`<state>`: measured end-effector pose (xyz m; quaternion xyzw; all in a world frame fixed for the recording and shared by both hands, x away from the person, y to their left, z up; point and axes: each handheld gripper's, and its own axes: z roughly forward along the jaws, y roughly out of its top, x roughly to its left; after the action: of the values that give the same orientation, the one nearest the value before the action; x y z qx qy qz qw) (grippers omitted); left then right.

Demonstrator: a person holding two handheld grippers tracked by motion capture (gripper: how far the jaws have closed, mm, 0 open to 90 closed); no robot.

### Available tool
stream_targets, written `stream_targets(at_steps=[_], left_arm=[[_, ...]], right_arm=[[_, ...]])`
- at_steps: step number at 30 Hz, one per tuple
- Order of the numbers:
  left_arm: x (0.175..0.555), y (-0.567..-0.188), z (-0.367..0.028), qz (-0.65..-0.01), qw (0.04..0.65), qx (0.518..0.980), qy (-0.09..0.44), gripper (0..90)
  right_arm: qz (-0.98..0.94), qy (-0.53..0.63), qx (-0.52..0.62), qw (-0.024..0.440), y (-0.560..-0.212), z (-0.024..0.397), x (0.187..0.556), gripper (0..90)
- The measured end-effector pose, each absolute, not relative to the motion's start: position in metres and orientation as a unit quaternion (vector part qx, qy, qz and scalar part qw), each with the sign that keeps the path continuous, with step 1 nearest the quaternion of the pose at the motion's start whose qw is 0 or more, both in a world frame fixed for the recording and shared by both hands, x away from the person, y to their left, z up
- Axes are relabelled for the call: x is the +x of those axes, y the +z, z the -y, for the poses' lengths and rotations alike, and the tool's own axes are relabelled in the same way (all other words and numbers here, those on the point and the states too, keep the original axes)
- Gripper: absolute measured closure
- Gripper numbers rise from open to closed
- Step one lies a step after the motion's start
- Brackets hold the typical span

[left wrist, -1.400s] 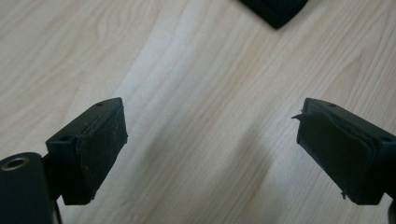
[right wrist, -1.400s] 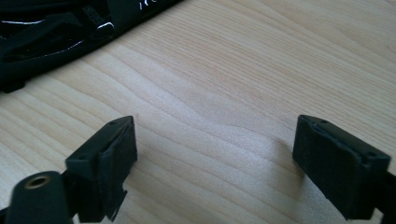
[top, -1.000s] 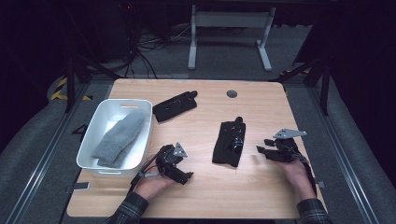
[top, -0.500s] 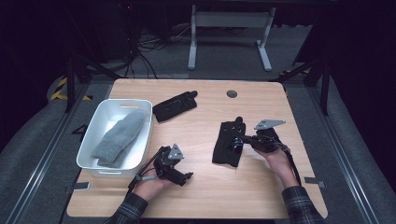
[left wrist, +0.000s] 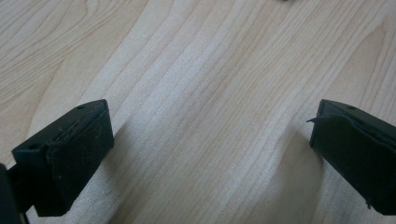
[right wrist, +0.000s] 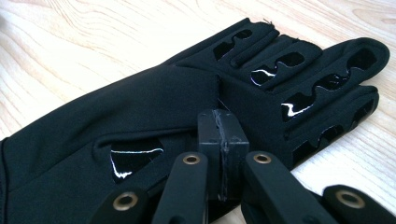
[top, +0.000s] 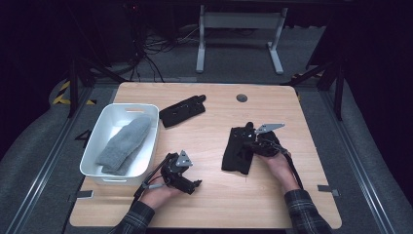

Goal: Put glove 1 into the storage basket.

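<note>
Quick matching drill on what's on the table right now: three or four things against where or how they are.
Things:
1. grey sock
2. far black glove
3. near black glove
4. left claw

States:
A. open over bare wood
B. beside the bin, near the table's far edge
C. inside the white bin
D. under the shut right claw

Pairs: 1-C, 2-B, 3-D, 4-A
</note>
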<state>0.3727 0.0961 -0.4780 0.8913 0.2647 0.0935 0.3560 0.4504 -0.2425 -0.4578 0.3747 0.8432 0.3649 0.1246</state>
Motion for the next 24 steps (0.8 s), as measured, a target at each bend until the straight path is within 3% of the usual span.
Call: stream_targets(at_steps=[24], left_arm=[[0.373, -0.478, -0.097, -0.26, 0.357, 0.892, 0.092, 0.0]], right_arm=[[-0.868, 0.348, 0.342, 0.094, -0.453, 0.283, 0.405, 90.0]])
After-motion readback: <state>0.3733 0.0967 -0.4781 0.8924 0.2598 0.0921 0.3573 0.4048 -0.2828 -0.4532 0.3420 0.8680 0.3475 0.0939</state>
